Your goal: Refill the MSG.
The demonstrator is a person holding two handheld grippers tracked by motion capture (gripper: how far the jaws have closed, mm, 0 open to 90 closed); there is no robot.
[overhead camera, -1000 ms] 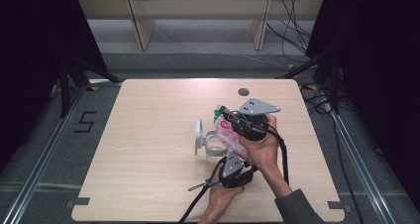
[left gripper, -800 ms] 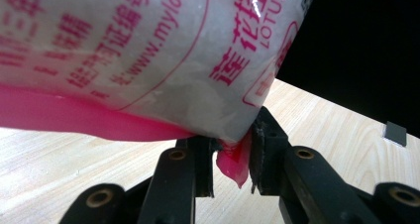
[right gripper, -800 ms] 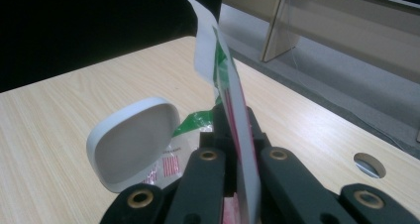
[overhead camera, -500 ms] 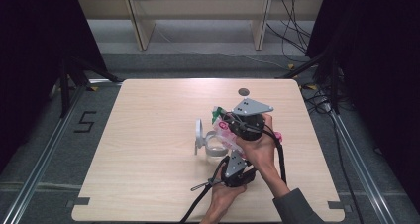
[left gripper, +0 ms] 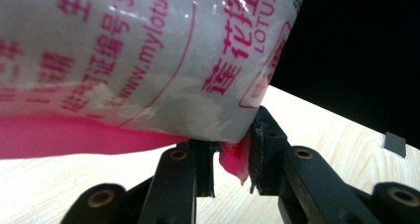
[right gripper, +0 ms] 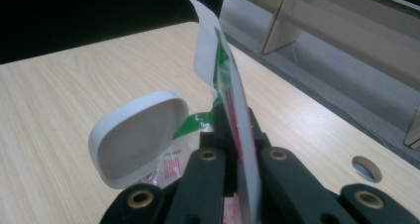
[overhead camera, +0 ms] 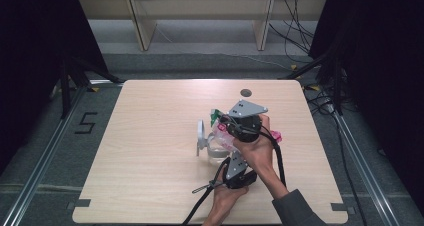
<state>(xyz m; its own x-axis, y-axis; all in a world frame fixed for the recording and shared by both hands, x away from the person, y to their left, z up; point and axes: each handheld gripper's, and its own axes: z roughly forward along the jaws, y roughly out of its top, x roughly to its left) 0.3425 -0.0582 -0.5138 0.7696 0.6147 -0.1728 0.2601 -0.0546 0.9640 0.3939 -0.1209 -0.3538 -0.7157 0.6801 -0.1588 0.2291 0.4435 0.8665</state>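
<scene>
A white plastic bag [left gripper: 148,60] with pink print and a pink bottom hangs between both grippers, above the table's middle right. My left gripper [left gripper: 233,159] is shut on the bag's pink bottom corner. In the high view the left gripper [overhead camera: 239,162] sits nearest the person, under the right hand. My right gripper [right gripper: 233,135] is shut on the bag's white and green top edge [right gripper: 218,70]. From above, the right gripper [overhead camera: 226,122] holds the bag [overhead camera: 276,136] over a clear container [overhead camera: 216,150] whose white lid [overhead camera: 201,131] stands open.
The open white lid [right gripper: 138,135] is just left of the right jaws. A round hole [overhead camera: 245,92] lies in the wooden table [overhead camera: 150,151] near its far edge. Black cables trail from both grippers to the near edge. Shelving legs stand beyond the table.
The right gripper has shifted a little to the left with the bag's top, and the bag's pink bottom now shows to the right of the hand. The left gripper has barely moved.
</scene>
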